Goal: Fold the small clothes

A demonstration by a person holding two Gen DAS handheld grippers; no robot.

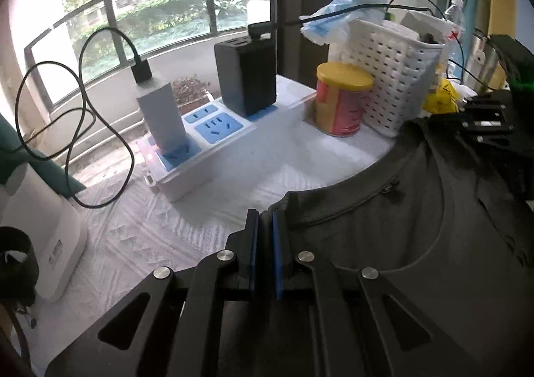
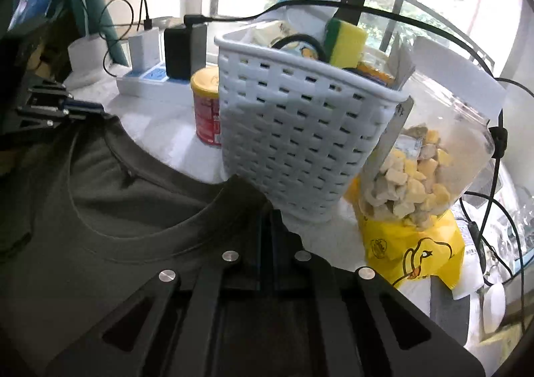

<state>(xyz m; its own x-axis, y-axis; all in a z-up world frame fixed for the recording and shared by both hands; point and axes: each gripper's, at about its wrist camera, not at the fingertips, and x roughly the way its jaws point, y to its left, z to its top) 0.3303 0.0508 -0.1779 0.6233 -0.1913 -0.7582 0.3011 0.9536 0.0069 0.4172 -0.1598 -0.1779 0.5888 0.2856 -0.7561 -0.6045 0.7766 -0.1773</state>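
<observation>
Two grippers pinch a dark T-shirt (image 1: pixel 417 243) at its shoulders.
The left gripper (image 1: pixel 265 220) and right gripper (image 2: pixel 265 213) each have jaws squeezed tight on shirt cloth; a white basket (image 2: pixel 300 143) stands just beyond.

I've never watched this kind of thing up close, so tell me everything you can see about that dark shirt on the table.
The dark grey T-shirt looks like soft knit cotton, with a round ribbed collar and a small tag inside the neck. It lies fairly flat on the white table covering, collar toward the white basket. The left gripper and right gripper are each shut on a shoulder edge.
</observation>
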